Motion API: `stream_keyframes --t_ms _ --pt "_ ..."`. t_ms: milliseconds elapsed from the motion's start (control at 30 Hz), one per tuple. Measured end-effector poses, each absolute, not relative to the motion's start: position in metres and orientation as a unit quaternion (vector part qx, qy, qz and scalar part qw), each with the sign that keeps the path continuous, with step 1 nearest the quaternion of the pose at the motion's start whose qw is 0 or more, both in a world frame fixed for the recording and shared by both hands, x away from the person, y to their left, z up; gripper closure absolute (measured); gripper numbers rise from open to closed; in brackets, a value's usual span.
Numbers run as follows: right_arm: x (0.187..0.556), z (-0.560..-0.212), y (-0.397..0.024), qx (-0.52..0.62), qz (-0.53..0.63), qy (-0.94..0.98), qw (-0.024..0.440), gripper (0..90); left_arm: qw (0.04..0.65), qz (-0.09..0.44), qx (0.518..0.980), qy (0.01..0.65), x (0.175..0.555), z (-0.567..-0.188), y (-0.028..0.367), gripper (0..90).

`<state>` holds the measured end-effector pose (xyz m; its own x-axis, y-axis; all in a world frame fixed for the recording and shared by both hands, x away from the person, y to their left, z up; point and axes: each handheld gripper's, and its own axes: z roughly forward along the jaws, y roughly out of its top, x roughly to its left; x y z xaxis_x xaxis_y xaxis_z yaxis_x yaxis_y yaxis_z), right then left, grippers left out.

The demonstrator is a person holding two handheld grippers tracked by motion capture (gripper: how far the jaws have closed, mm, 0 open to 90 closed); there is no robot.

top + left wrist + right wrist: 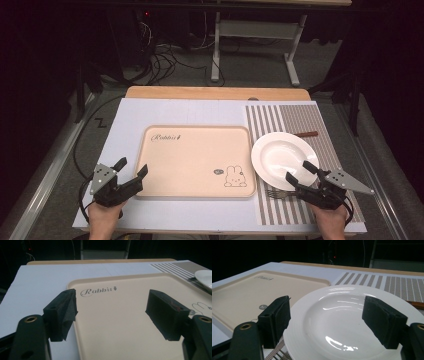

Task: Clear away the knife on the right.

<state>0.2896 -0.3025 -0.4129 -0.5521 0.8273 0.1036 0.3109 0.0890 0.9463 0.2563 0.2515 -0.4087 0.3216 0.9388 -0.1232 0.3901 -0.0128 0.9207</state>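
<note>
A white plate (284,156) sits right of centre on a striped mat (300,120), touching the beige tray (195,162) in mid-frame. A fork (277,193) lies below it. Lower right, the right gripper (300,173) gapes empty; lower left, the left gripper (131,167) likewise.

Your white round ceramic plate (283,157) sits empty and upright on the striped placemat (300,117) near the table's right edge, touching the beige rectangular plastic tray (192,160) printed "Rabbit", which lies flat mid-table
</note>
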Motion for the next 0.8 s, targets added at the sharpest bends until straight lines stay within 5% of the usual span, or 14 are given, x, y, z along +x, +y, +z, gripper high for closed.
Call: stream_keyframes --t_ms 800 --pt "0.2889 -0.4129 -0.3007 0.405 0.532 0.706 0.233 25.0 0.482 0.286 0.655 0.507 0.256 -0.4089 0.2508 25.0"
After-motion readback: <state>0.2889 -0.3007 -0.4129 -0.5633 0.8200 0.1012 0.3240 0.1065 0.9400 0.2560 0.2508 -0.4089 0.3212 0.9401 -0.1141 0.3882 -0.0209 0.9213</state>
